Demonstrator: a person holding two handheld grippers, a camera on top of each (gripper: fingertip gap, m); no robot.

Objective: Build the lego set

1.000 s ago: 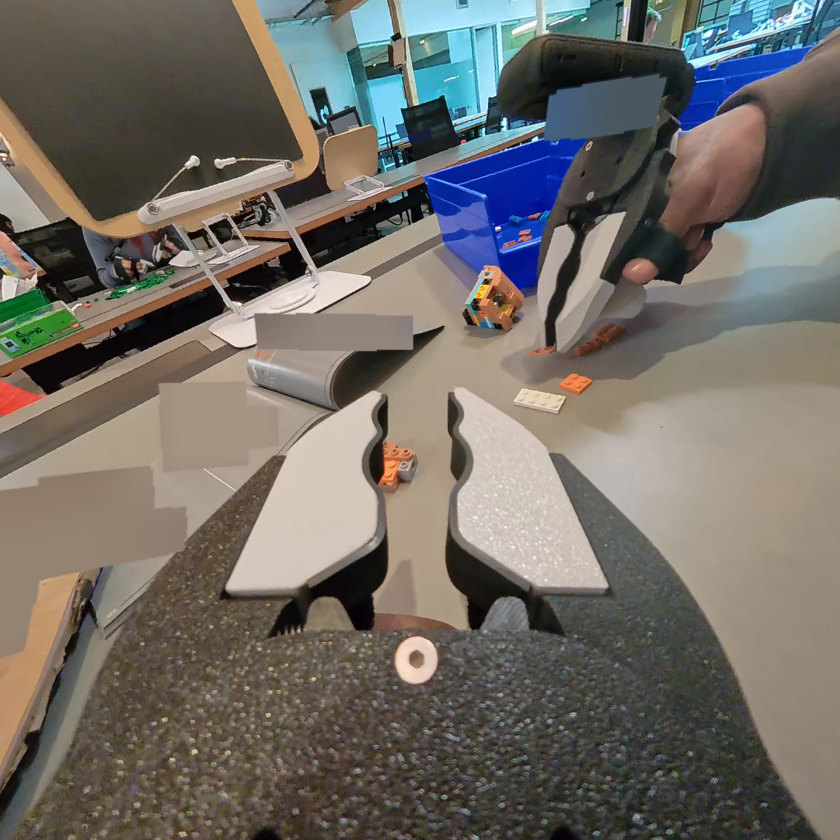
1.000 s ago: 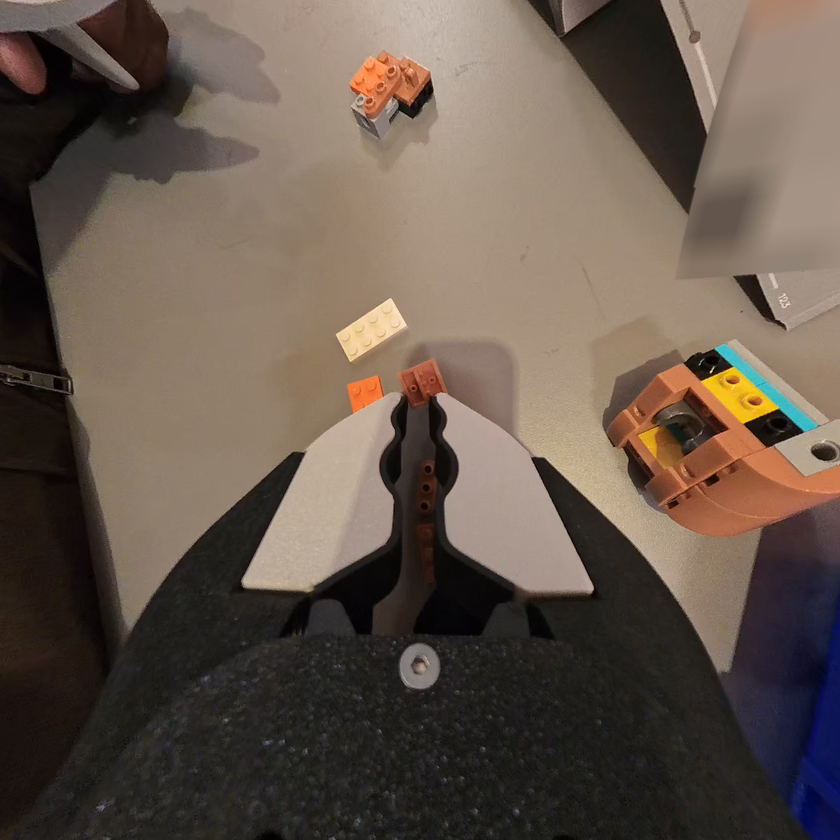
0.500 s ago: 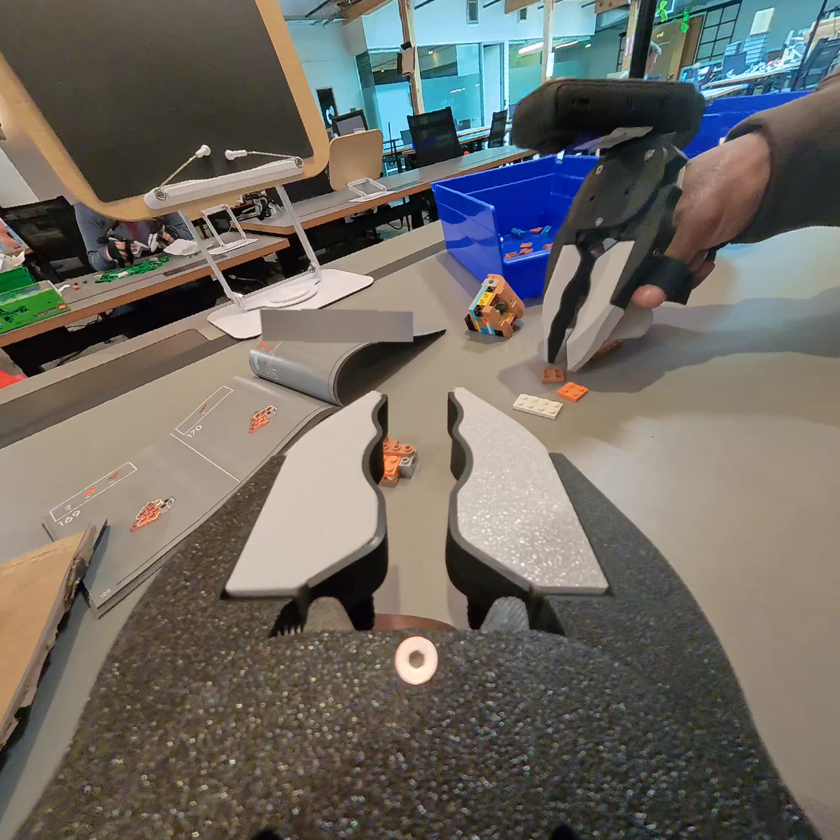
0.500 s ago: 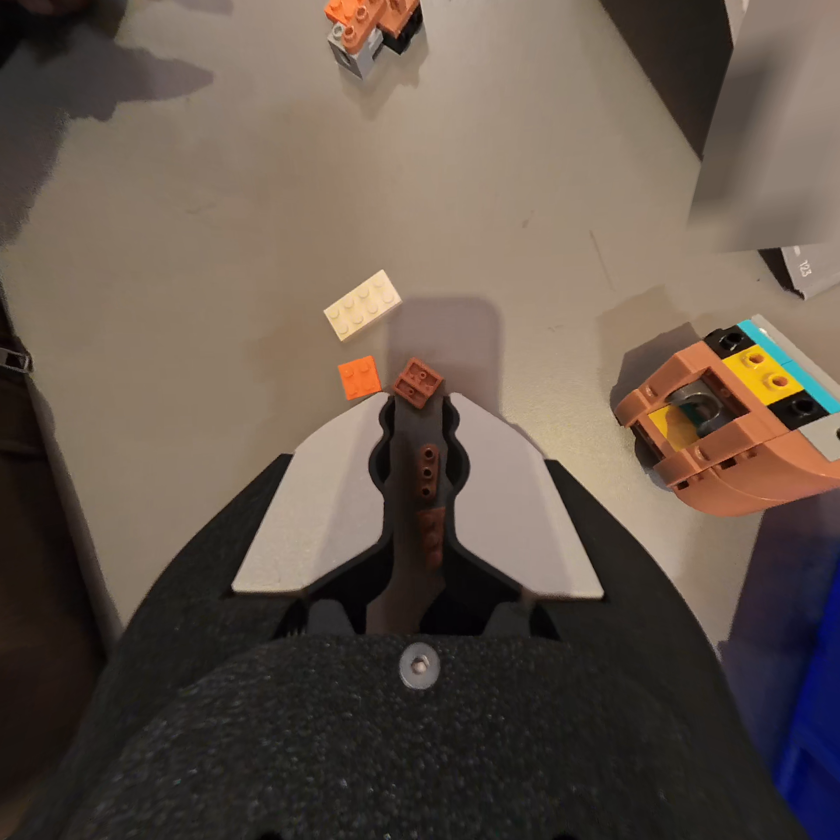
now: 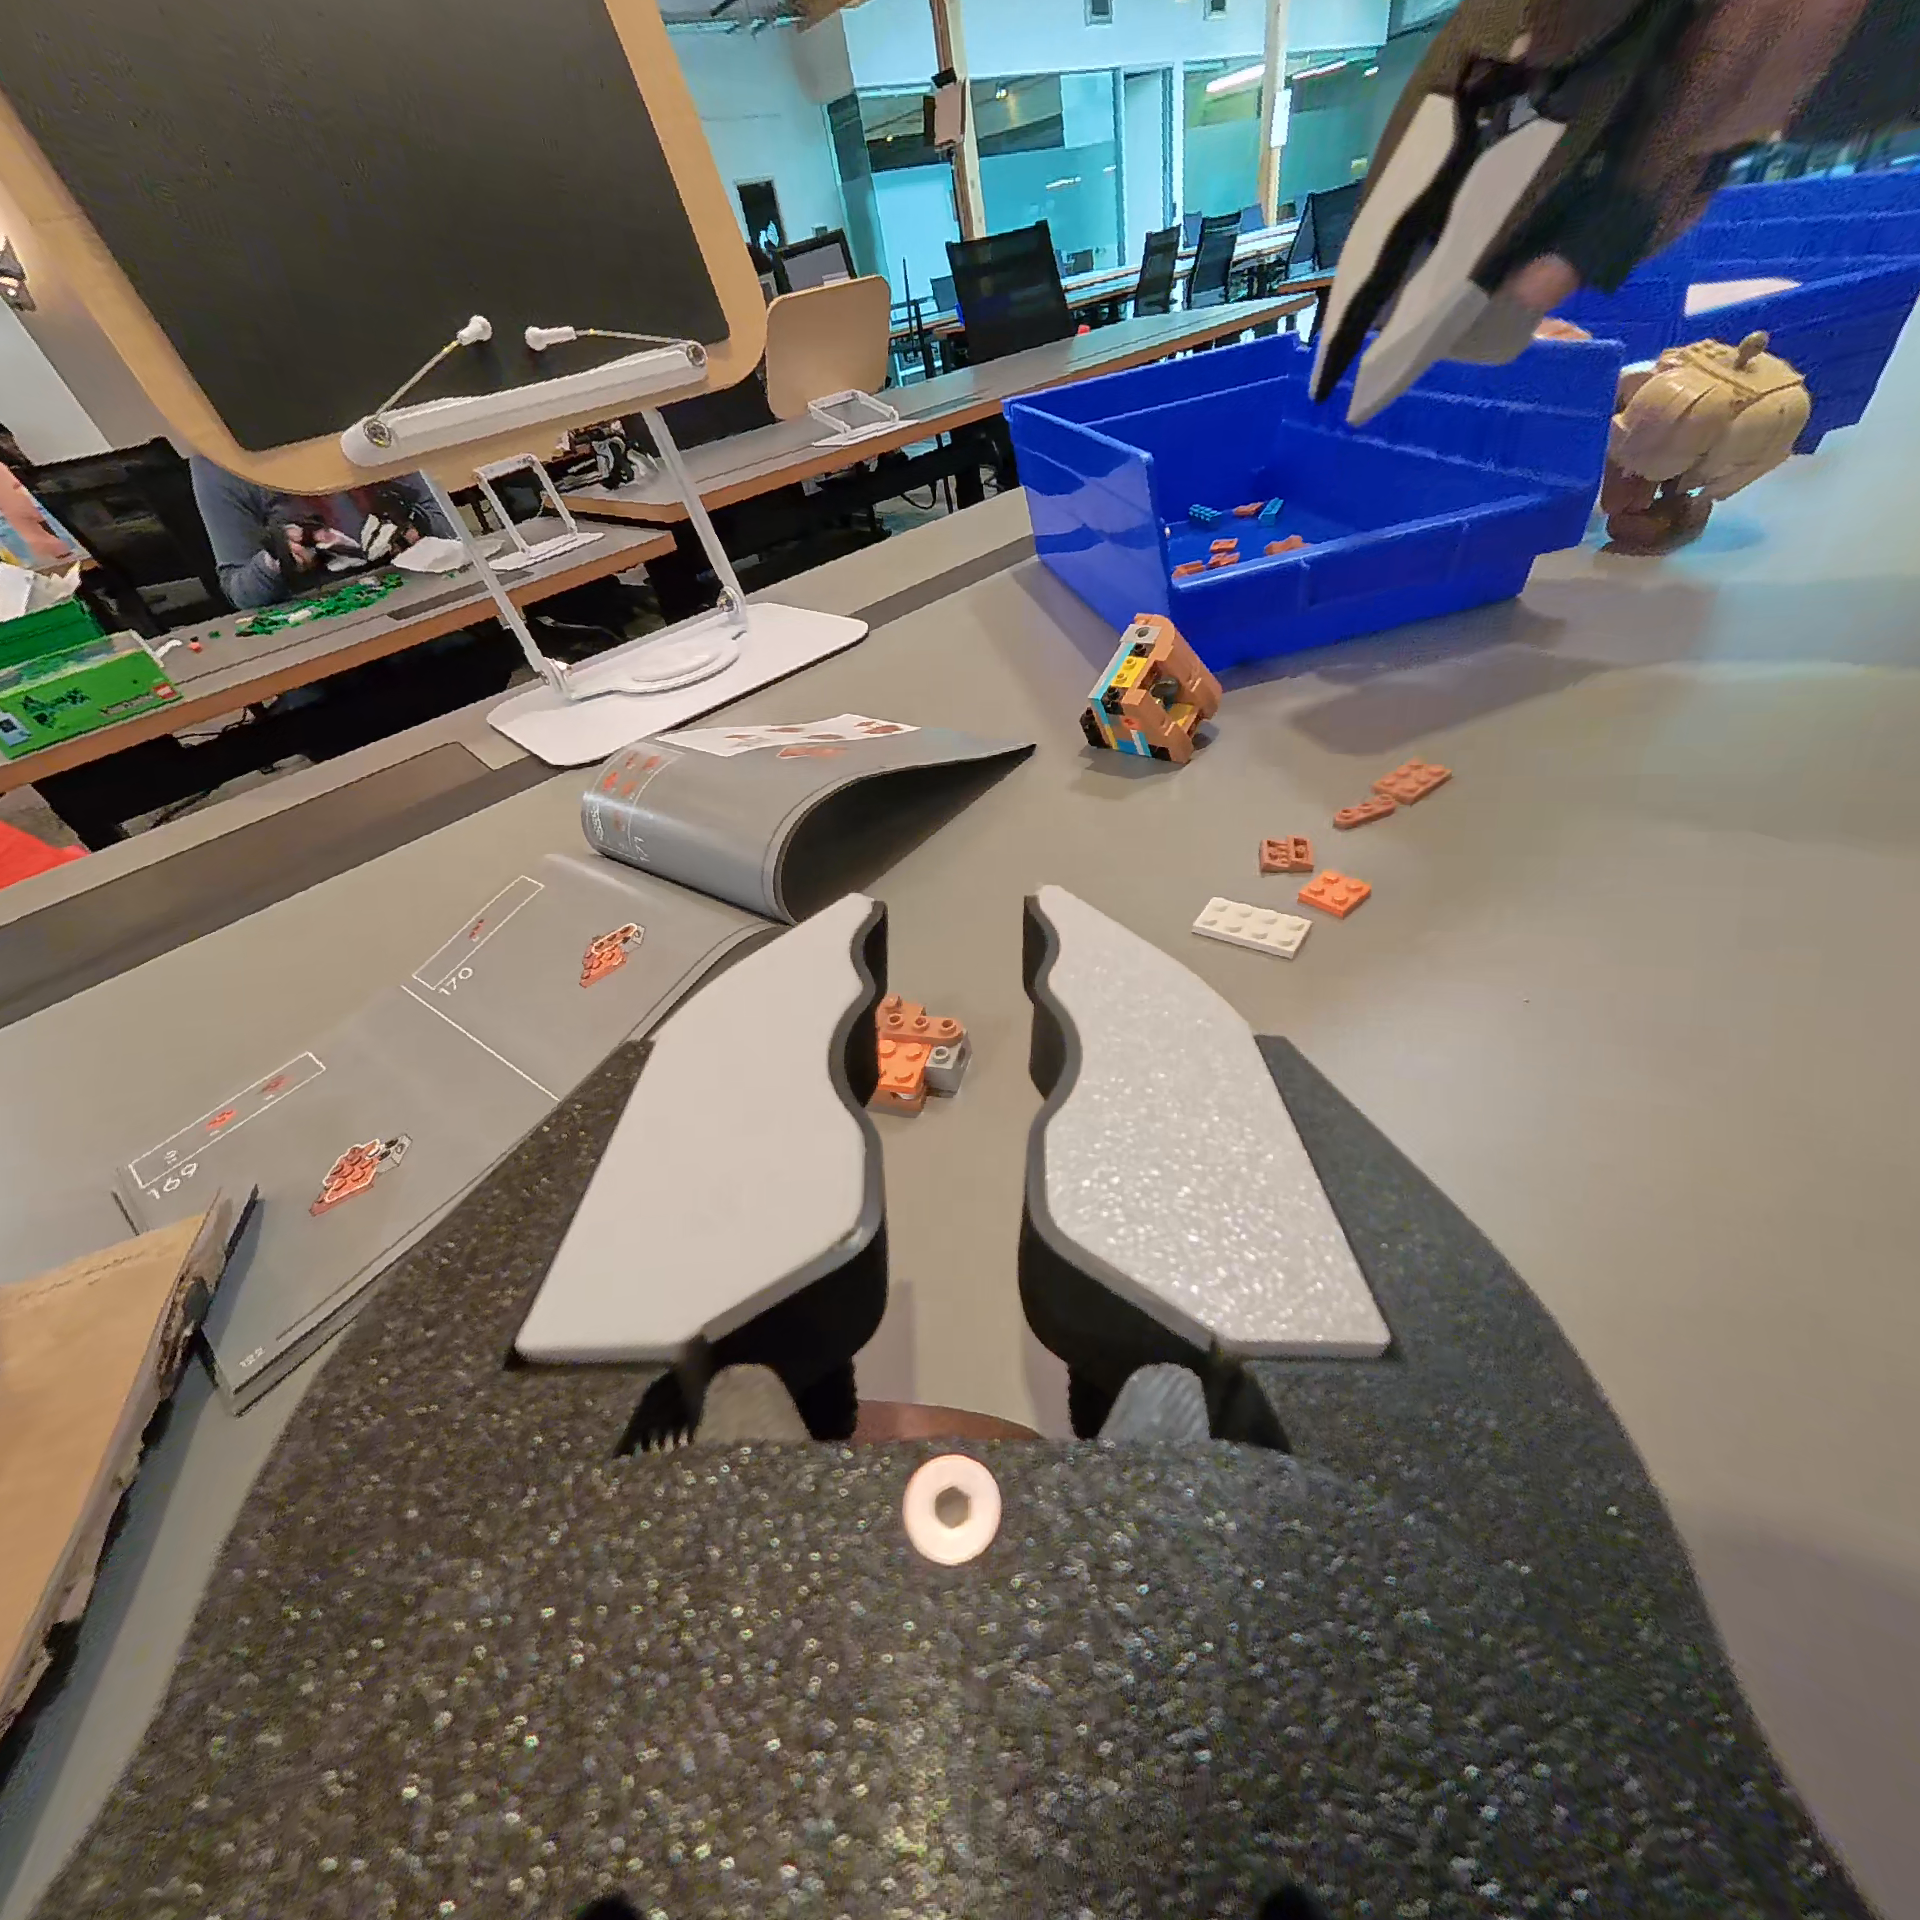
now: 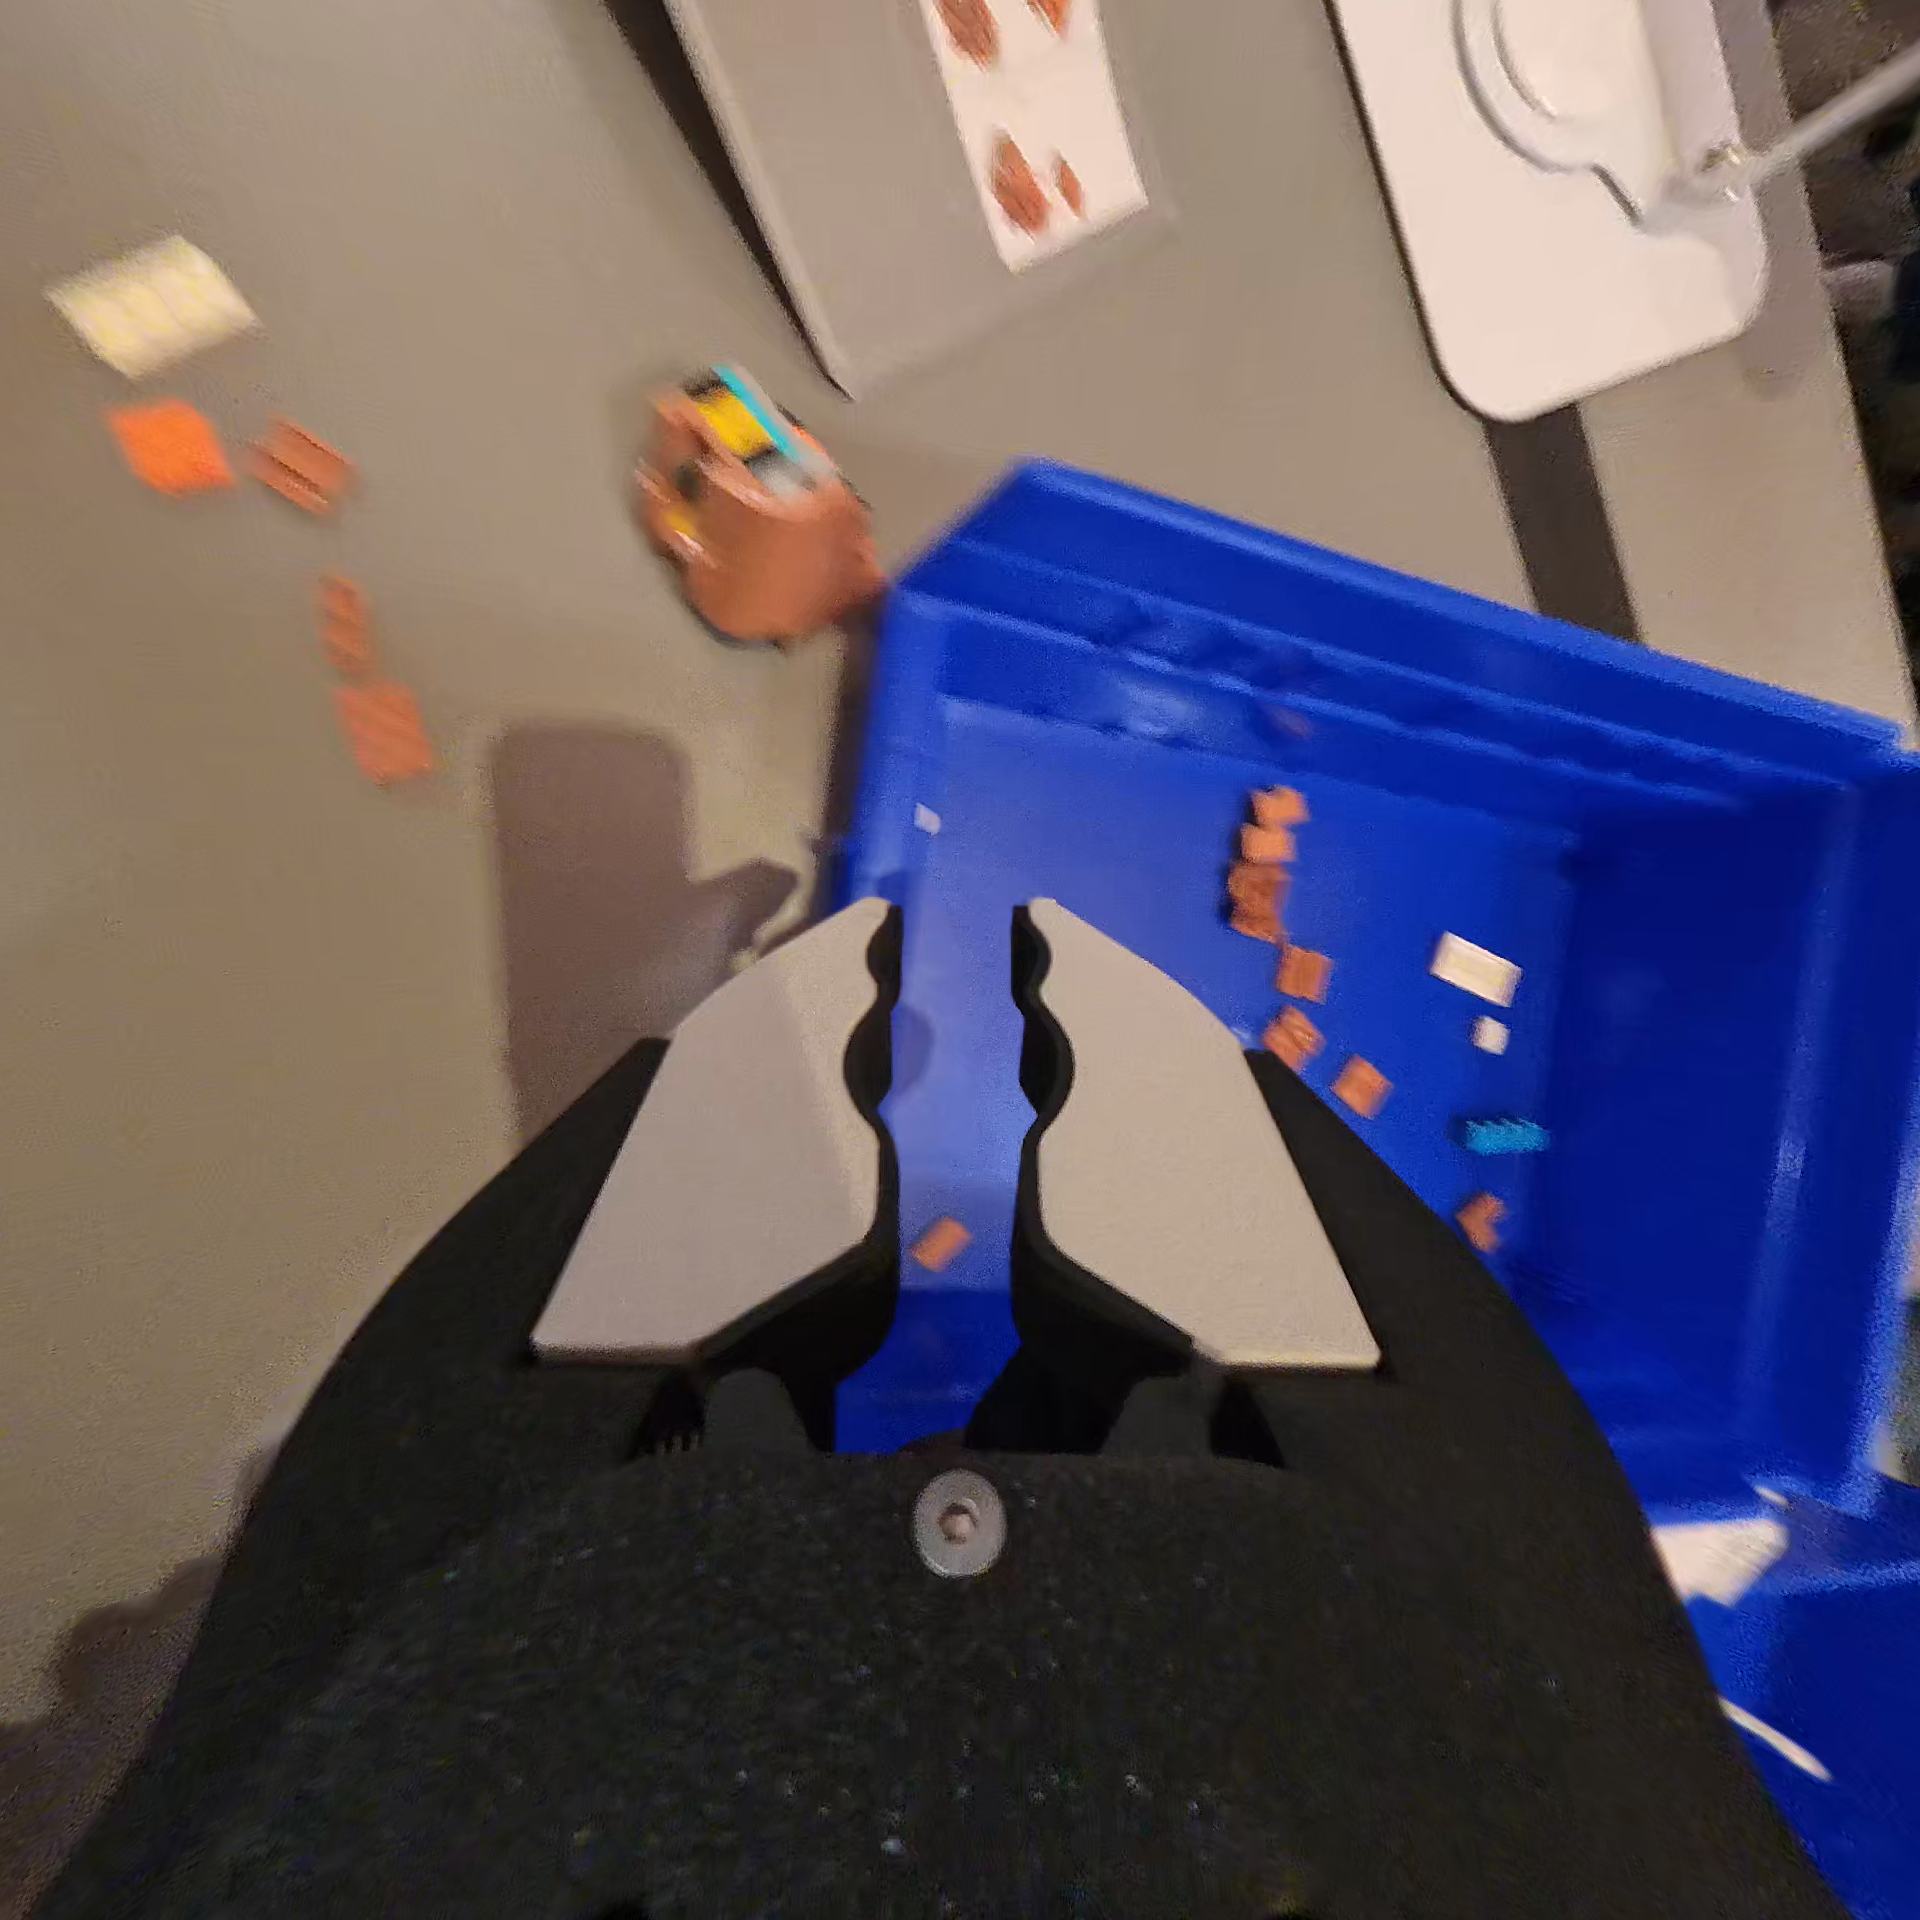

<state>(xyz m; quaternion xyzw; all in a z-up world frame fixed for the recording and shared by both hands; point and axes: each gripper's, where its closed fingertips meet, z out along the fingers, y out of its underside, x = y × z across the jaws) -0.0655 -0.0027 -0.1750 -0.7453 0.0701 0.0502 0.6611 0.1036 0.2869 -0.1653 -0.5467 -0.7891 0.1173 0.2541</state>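
My left gripper (image 5: 954,914) is open and empty, low over the grey table, with a small orange and grey brick cluster (image 5: 916,1051) lying just beyond its left finger. My right gripper (image 6: 954,909) is open and empty, raised over the near wall of the blue bin (image 6: 1403,831); it also shows in the left wrist view (image 5: 1340,400), high above the bin (image 5: 1351,520). On the table lie a white plate (image 5: 1252,927), an orange plate (image 5: 1333,894), brown plates (image 5: 1286,854) and a brown, yellow and teal sub-build (image 5: 1148,694). The right wrist view is blurred.
An open instruction booklet (image 5: 520,997) lies to the left. A white tablet stand (image 5: 675,665) is behind it. A tan lego figure (image 5: 1704,426) stands right of the bin. Several small bricks (image 6: 1288,956) lie inside the bin. A cardboard piece (image 5: 73,1382) is at the left edge. There is about 35 cm between the tips of the two grippers. To reach the white plate (image 5: 1252,927) in a straight line is about 12 cm for my left fingers, about 25 cm for my right. Look for it in the right wrist view (image 6: 128,287) too.
My right gripper opened, left the dark brown plate on the table, then rose and swung over the blue bin. My left gripper has stayed in place, open.
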